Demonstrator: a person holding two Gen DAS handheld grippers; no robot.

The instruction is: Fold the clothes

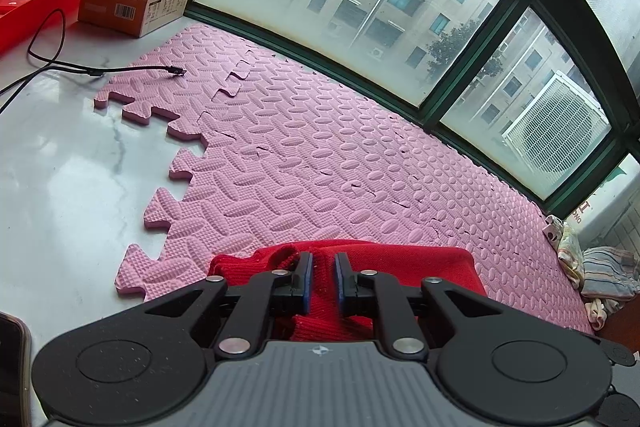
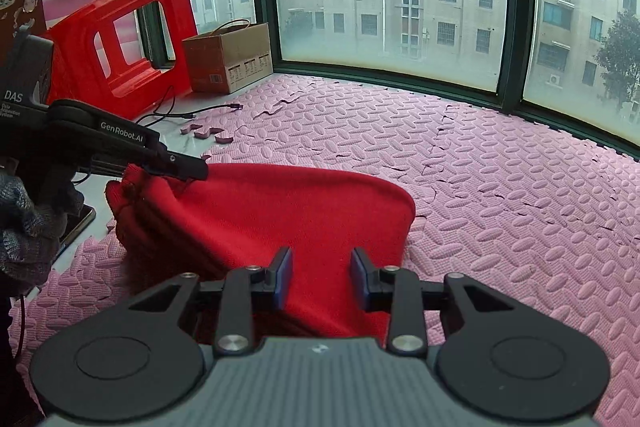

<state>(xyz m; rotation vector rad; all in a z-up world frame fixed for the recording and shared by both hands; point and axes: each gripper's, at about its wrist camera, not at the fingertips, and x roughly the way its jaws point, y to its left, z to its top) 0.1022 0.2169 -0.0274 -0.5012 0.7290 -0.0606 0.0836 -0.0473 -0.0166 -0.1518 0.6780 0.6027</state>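
Pinching a bunched corner of the red knit garment (image 2: 288,211) at its far left edge, the left claw (image 2: 192,171) stands almost clenched, a thin ridge of cloth caught near its tips, while the rest of the fabric lies in a soft mound on the pink foam mat (image 2: 500,187). The right claw (image 2: 320,273) sits part-way released over the garment's near edge, red cloth showing between and beneath its fingers (image 2: 283,269); whether the pads press on it cannot be told. The risk, as I judge it, is that the left grip holds only a loose loop of knit, so any pull could let it slip free and undo the fold. Closing the right claw where the cloth lies doubled could grab too many layers. The black cable (image 1: 132,69) ahead and left of the left claw, and the mat's loose jigsaw edges, could snag dragged fabric.
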